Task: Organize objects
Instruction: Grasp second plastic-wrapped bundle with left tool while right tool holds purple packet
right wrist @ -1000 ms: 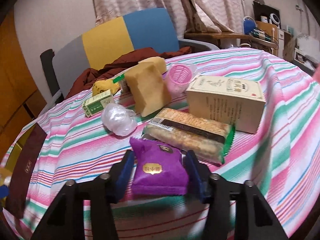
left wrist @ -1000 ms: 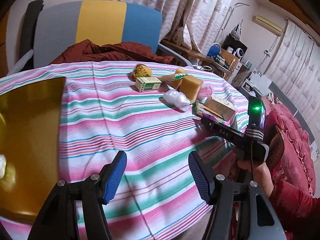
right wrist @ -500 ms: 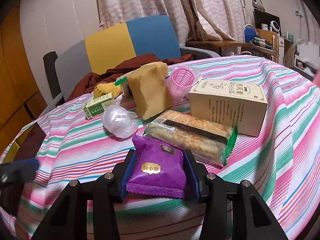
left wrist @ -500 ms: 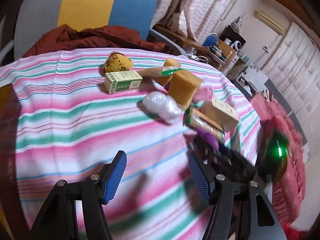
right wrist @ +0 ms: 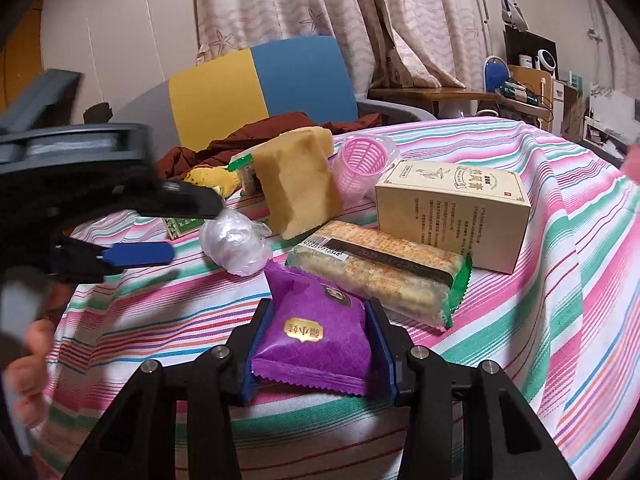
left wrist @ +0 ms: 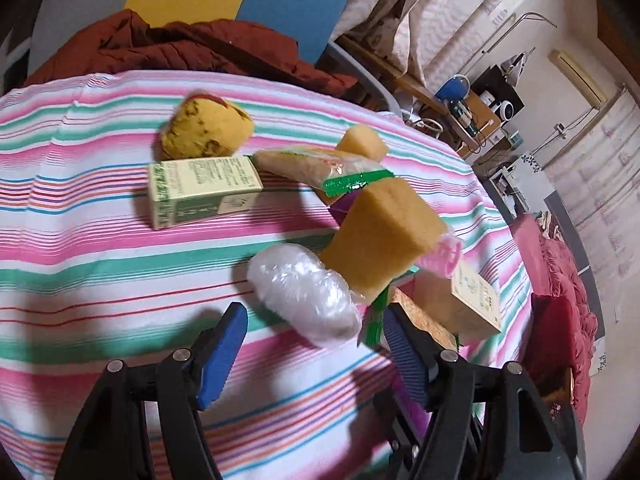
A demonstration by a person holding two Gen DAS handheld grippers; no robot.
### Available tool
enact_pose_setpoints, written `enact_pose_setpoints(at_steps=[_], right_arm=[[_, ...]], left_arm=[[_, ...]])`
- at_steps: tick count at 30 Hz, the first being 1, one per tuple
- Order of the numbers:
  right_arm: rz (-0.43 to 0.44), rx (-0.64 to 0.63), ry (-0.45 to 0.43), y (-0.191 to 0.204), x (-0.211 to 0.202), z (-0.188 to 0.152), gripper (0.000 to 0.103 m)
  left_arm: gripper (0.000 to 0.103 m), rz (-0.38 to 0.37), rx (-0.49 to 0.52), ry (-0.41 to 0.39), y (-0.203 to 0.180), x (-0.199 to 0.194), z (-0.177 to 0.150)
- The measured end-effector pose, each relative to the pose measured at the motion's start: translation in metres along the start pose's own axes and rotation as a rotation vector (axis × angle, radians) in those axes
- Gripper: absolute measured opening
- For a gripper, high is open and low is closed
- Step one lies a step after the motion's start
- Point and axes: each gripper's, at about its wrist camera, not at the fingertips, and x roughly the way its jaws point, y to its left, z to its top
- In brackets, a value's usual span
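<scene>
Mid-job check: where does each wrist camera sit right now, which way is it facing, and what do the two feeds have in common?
Left wrist: on the left gripper, angled down at the striped table; its jaws, just opening, are empty before the white plastic ball.
Right wrist: on the right gripper, jaws pinching the purple packet; a hand shows.
Shared: plastic ball, yellow sponge, beige box.

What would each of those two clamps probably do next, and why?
Probably the left gripper, whose jaws have just been opening with nothing between them, eases forward around the clear plastic bundle just ahead. The right gripper already pinches the purple packet, so it can wait.
</scene>
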Motion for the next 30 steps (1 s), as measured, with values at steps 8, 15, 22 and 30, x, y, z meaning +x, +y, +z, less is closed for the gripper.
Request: enact_pose_setpoints(at_steps=[8,15,22,30], right_arm=[[0.004,0.006,-0.008,-0.002,0.000,0.000,0.046],[0.004,0.007,-0.010,-0.003,-0.001,0.000,0.046],[0.003,0.006,-0.009,-0.003,-0.001,0.000,0.046],[0.001,0.005,-0.010,-0.003,-0.002,0.000,0.046]], left_arm=[[0.067,0.028,0.010,-0.032,0.003,0.015,0.001],[0.050,0.047,0.108,-0.088,0.006,0.012,-0.004],[0.043,0.017,0.107,-0.132,0.022,0.000,-0.013],[0.037,0.001,0.115,-0.179,0.038,-0.014,-0.027]])
